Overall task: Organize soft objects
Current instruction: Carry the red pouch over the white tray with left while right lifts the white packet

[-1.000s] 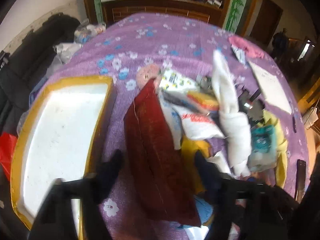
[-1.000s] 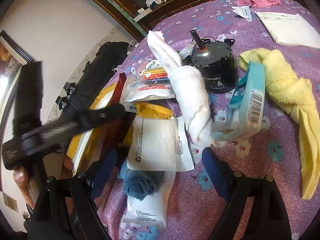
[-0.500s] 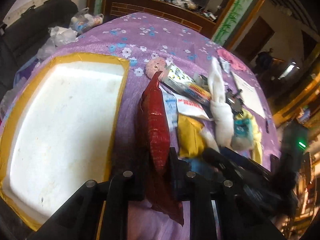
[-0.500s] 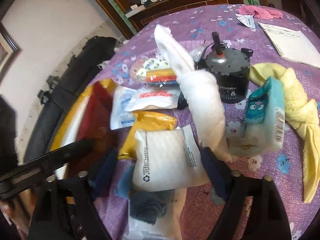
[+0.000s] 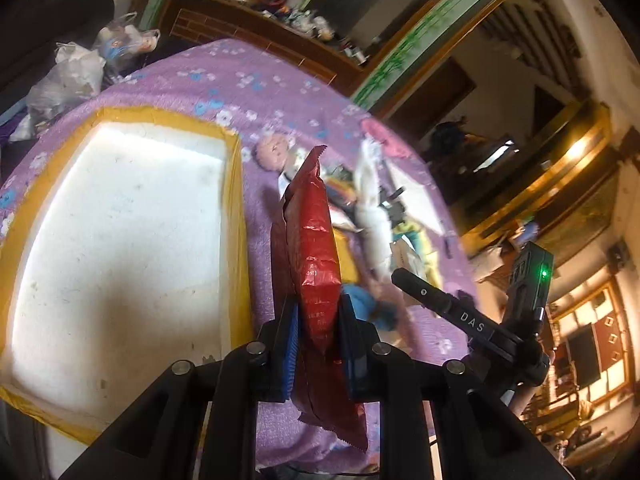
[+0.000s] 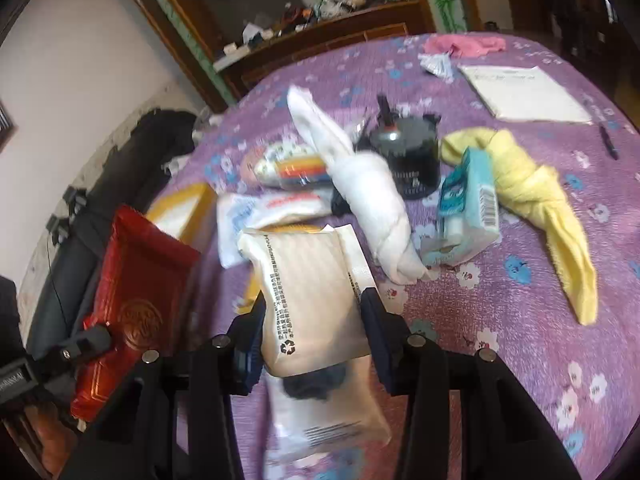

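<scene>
In the left wrist view the left gripper (image 5: 318,336) is clamped on a red foil packet (image 5: 314,248), its pads pinching the lower part so the packet stands edge-on above the purple flowered cloth (image 5: 256,80), just beside the yellow-rimmed white tray (image 5: 236,200). The packet looks light and crinkly, likely slippery, so a pinch across its flat body seems safer than one at a sealed end. In the right wrist view the right gripper (image 6: 314,330) has just been closing around a white pouch (image 6: 308,296), and its pads now bear on both sides, lifting it off the pile. The pouch looks soft, puffy and light; it should dent under pressure, so a hold across the middle suits it. A twisted white towel (image 6: 360,184) and a yellow cloth (image 6: 536,184) lie nearby.
</scene>
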A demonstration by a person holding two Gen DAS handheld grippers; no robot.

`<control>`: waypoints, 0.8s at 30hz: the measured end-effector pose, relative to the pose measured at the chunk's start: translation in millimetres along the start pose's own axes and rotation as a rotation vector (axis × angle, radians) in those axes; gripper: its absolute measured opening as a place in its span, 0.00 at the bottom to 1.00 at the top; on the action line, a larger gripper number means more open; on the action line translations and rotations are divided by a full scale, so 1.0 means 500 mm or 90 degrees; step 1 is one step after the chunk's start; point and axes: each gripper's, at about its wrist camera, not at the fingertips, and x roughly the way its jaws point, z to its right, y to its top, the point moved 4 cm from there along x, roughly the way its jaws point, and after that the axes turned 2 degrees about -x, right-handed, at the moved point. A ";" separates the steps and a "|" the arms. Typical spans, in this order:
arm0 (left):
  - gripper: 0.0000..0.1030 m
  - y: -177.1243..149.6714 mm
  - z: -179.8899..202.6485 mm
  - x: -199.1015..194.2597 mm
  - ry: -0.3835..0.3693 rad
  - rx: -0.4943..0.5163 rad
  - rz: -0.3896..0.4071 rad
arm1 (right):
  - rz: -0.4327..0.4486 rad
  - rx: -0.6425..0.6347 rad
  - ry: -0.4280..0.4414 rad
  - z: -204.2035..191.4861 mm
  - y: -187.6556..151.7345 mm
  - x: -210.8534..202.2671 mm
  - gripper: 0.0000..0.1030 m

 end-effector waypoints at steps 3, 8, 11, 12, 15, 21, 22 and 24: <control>0.17 0.002 -0.010 -0.047 -0.028 -0.007 0.013 | 0.018 -0.010 0.011 -0.049 0.006 -0.022 0.42; 0.17 0.010 -0.047 -0.149 0.012 -0.005 0.067 | 0.025 -0.073 0.069 -0.181 0.001 -0.020 0.42; 0.17 0.017 -0.065 -0.194 0.077 0.016 0.105 | 0.000 -0.122 0.098 -0.266 -0.014 0.005 0.42; 0.17 0.021 -0.072 -0.200 0.100 0.025 0.111 | -0.010 -0.135 0.107 -0.291 -0.020 0.016 0.42; 0.17 0.028 -0.090 -0.200 0.174 0.057 0.118 | -0.038 -0.165 0.128 -0.346 -0.044 0.052 0.42; 0.17 0.012 -0.144 -0.123 0.288 0.095 0.057 | -0.074 -0.238 0.127 -0.393 -0.095 0.108 0.42; 0.17 0.007 -0.146 -0.113 0.298 0.098 0.050 | -0.081 -0.247 0.118 -0.388 -0.103 0.119 0.42; 0.17 -0.001 -0.147 -0.097 0.315 0.105 0.041 | -0.107 -0.254 0.122 -0.380 -0.117 0.135 0.43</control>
